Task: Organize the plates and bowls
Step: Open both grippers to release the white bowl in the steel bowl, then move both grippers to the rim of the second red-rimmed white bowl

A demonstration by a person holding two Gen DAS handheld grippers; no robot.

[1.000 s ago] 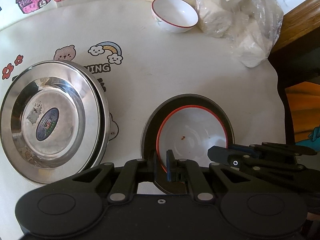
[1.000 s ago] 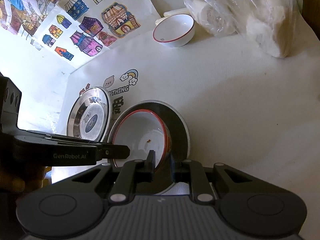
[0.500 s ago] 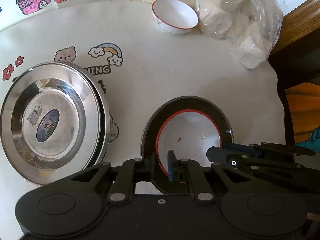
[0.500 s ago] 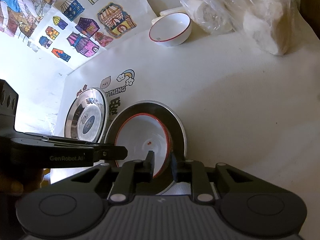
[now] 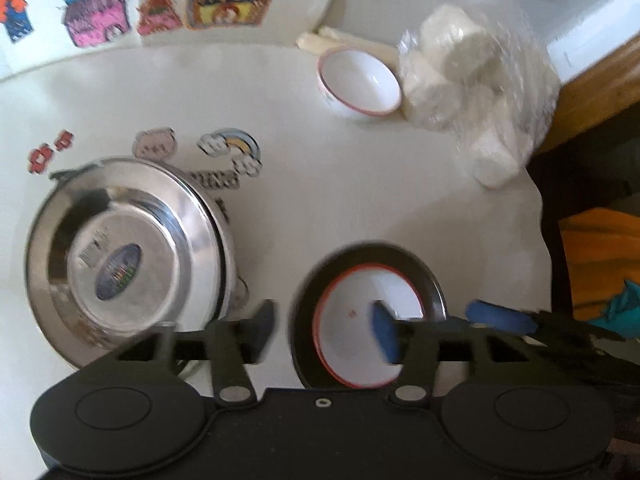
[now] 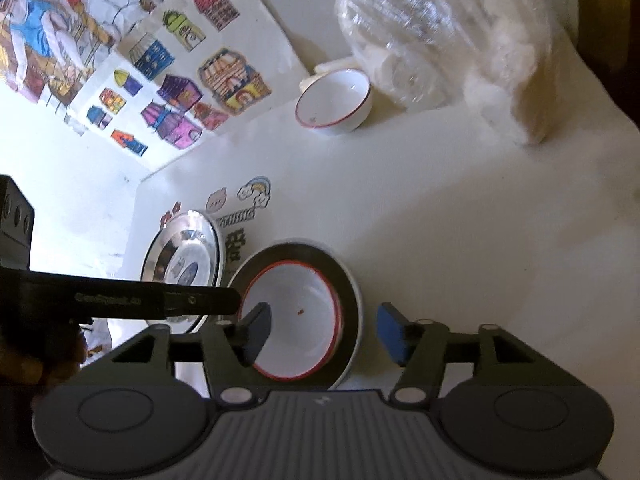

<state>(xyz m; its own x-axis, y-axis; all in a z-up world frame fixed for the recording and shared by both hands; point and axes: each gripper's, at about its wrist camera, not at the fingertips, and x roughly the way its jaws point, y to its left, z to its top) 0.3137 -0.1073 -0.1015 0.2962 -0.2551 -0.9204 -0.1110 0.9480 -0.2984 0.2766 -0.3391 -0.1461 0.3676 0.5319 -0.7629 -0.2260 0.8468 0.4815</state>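
Observation:
A white bowl with a red rim [image 5: 360, 320] [image 6: 296, 312] sits inside a black plate [image 5: 434, 280] [image 6: 352, 284] on the white tablecloth. My left gripper [image 5: 322, 332] hovers over their near-left edge, its jaws opening. The pads stand clear on either side of the rim and grip nothing. My right gripper [image 6: 325, 333] is at the opposite edge with its jaws also opening around the rim, pads apart from it. Each gripper shows in the other's view: right gripper [image 5: 496, 318], left gripper [image 6: 160, 300]. A second red-rimmed bowl [image 5: 360, 82] [image 6: 334, 100] stands at the far side.
A stack of steel plates [image 5: 124, 268] [image 6: 184, 256] lies left of the black plate. A plastic bag of white rolls [image 5: 472, 112] [image 6: 440, 40] stands beside the far bowl. The table edge [image 5: 540, 216] drops off at the right. Picture stickers cover the wall behind.
Both grippers were shut on the rim of the bowl and plate and have now opened wide, letting go. Both have also lifted slightly away from the dishes.

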